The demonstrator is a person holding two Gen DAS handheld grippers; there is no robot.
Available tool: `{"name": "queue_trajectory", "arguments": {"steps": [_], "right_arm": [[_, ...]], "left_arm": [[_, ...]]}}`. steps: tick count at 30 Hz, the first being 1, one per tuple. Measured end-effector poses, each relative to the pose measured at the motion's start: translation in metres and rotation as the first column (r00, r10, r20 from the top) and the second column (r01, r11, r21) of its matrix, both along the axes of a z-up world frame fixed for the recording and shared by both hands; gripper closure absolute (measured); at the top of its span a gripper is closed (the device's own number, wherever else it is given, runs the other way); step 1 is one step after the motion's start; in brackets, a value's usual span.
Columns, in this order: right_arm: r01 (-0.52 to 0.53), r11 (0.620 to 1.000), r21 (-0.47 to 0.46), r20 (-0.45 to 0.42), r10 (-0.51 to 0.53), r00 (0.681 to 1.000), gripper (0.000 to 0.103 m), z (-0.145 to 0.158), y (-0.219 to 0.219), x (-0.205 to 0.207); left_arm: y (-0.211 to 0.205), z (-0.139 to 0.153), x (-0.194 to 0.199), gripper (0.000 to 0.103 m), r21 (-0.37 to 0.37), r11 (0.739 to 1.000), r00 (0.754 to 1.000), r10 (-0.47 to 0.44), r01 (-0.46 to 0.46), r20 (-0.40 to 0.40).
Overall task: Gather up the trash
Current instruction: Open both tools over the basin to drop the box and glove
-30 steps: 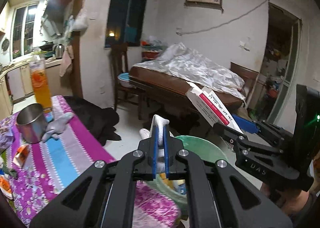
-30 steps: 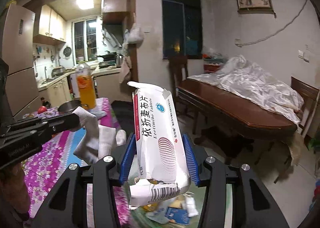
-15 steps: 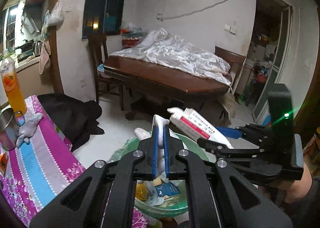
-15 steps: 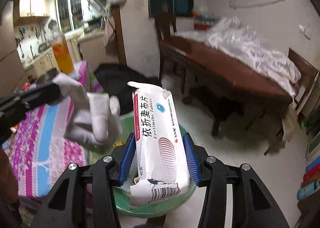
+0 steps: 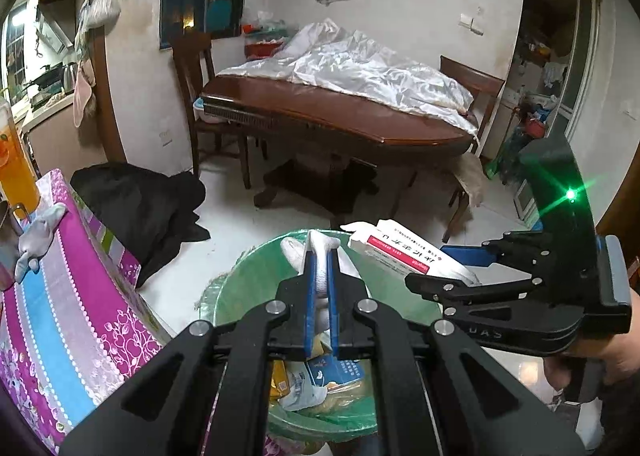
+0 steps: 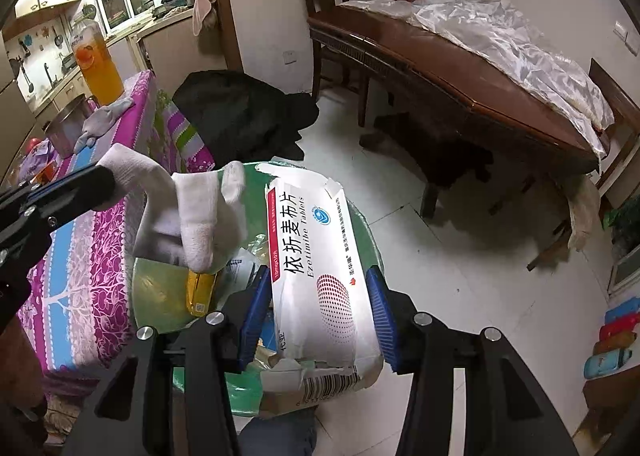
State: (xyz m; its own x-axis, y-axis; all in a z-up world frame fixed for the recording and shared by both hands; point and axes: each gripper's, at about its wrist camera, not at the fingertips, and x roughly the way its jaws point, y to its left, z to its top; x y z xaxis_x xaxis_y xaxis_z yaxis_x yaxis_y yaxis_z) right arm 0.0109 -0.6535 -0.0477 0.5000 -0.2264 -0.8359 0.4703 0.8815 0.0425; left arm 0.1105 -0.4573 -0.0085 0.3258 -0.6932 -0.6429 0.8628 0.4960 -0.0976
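Note:
A green trash bin lined with a bag stands on the floor beside the table, with wrappers and a yellow packet inside. My left gripper is shut on a white glove, which hangs over the bin's mouth; in the right wrist view the glove dangles from that gripper at the left. My right gripper is shut on a white medicine box with red trim, held above the bin. From the left wrist view the box sits over the bin's right rim.
A table with a purple, blue and white cloth borders the bin on the left, carrying a grey glove, a metal pot and an orange drink bottle. Dark clothing lies on the floor. A wooden dining table stands behind.
Both grippers have come down and tilted toward the bin, still holding the glove and the box. The bin's inside now shows below them.

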Motion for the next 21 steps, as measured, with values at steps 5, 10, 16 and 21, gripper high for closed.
{"name": "queue_trajectory", "arguments": {"steps": [5,10,16,21], "right_arm": [[0.003,1.000,0.016,-0.006,-0.003,1.000,0.054,-0.0058,-0.0015,0.0033],[0.002,1.000,0.019,-0.001,-0.002,1.000,0.053,-0.0041,-0.0019,0.0062],[-0.004,1.000,0.020,0.014,0.003,1.000,0.050,-0.0006,0.0005,0.0103],[0.005,0.999,0.052,0.057,-0.008,0.998,0.036,0.0036,-0.0023,0.0094]], "left_arm": [[0.0007,-0.0020,0.0004,0.099,0.006,1.000,1.000,0.005,-0.005,-0.005],[-0.0013,-0.0021,0.0009,0.099,0.007,1.000,1.000,0.007,-0.007,-0.007],[-0.0022,-0.0037,0.0017,0.096,0.008,1.000,1.000,0.021,-0.021,-0.014],[0.0002,-0.0044,0.0083,0.059,0.013,0.998,0.998,0.054,-0.053,-0.026]]}}
